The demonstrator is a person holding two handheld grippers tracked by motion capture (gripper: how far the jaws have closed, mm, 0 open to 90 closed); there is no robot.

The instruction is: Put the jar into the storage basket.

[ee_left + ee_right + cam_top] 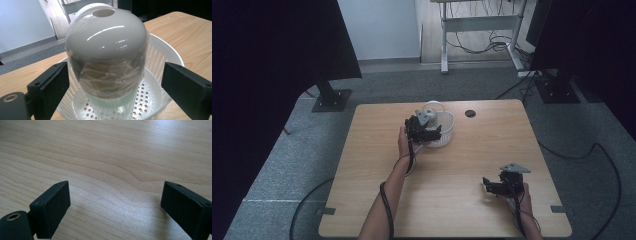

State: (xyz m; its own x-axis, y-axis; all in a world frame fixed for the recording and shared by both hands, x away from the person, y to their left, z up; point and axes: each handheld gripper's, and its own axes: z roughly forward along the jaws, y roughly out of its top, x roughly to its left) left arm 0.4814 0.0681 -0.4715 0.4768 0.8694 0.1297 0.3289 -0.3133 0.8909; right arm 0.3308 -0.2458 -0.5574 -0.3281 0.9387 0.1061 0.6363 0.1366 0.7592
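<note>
High view takes in one light wooden table with rounded corners (pixel 377 200), the largest thing present, with two hand-held black two-jaw grippers over it. One white plastic colander basket with slotted walls and a perforated floor (pixel 446 131) sits at the far middle of the table. Inside it stands one glossy white dome-shaped object wrapped in clear film (pixel 106 50), upright, with a single round hole at its top; in the high view it is small and partly hidden behind the gripper, so what it is stays unclear, possibly a lamp shade or a jar. One small dark round disc (pixel 470 113) lies on the table just right of the basket, apart from it.

Left gripper (pixel 428 134) hovers at the near left side of the basket. In the left gripper view its two jaws stand wide, one on each side of the dome, and neither pad appears to touch the film. Right gripper (pixel 488 186) rests low at the near right of the table, well apart from the basket. In the right gripper view its two jaws are spread wide over bare wood with nothing between them.
</note>
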